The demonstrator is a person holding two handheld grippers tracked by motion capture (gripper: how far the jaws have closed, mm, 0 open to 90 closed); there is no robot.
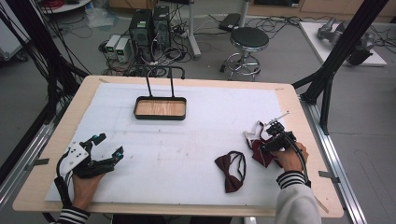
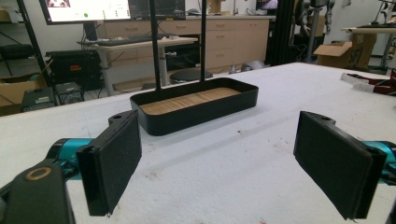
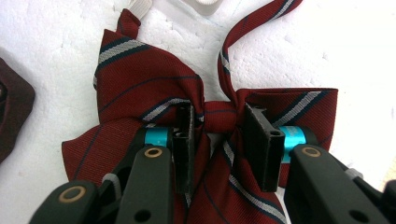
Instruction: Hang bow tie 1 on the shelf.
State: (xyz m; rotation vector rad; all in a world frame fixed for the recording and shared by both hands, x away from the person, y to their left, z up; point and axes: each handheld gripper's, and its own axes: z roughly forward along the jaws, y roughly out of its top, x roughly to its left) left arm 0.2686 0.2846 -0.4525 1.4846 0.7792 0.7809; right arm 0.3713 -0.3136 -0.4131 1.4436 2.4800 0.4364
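Right gripper, tilted down at the table's four o'clock edge, has its jaws pinching the centre knot of a striped red bow tie lying flat. Left gripper rests at eight o'clock, hand low, jaws spread wide toward the black tray at twelve o'clock.

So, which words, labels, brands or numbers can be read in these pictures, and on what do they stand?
None can be read.
Monitor: its screen text is too small and blurred.
Cardboard box: a dark print, too blurred to read.
Striped bow tie, plain bow tie, tray: no writing on them.
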